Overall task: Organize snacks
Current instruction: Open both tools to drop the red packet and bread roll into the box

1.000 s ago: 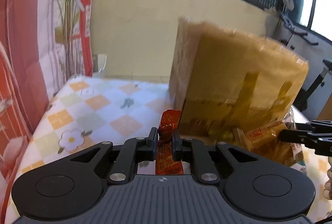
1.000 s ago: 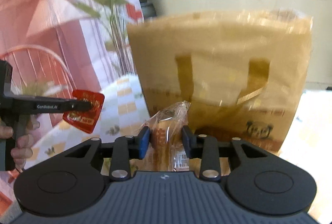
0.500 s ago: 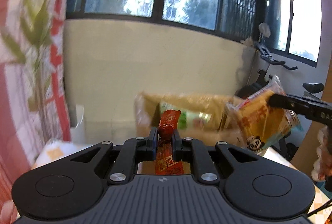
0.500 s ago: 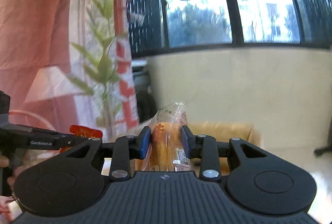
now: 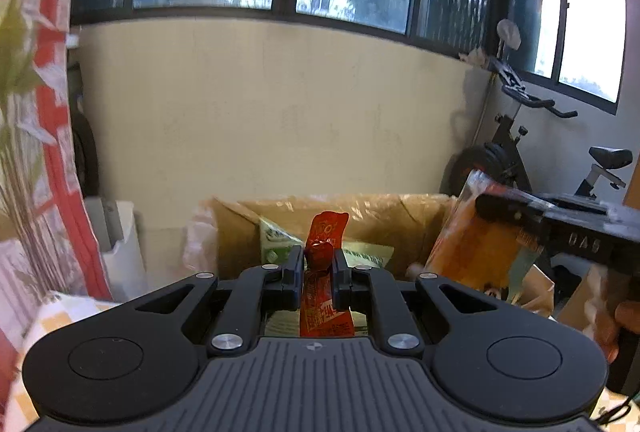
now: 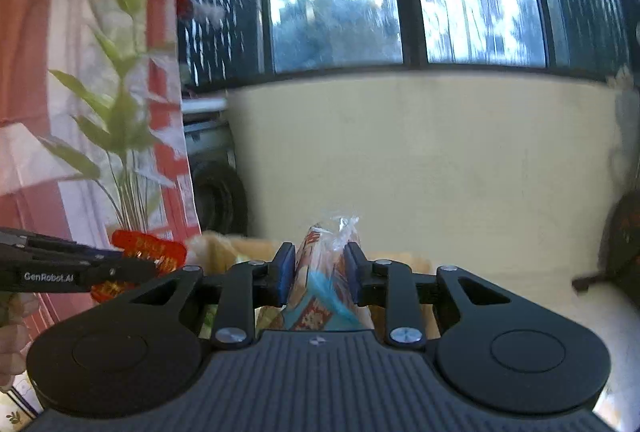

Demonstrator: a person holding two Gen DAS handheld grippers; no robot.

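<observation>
My left gripper [image 5: 317, 264] is clamped narrow on a red sachet [image 5: 325, 290], held upright above the open brown paper bag [image 5: 400, 216]. A green packet [image 5: 280, 246] lies inside the bag, just beyond the sachet. My right gripper [image 6: 318, 268] is closing on a clear-wrapped orange snack pack [image 6: 324, 288], pads pressing its sides. From the left camera that pack [image 5: 480, 244] hangs at the bag's right edge. Far right stands an exercise bike [image 5: 520, 152]; a patterned curtain [image 5: 36, 112] hangs left.

The left claw's [image 5: 317, 268] body is hiding the paper bag's [image 5: 400, 216] lower half; the orange snack packet [image 5: 476, 252] is blurring.
</observation>
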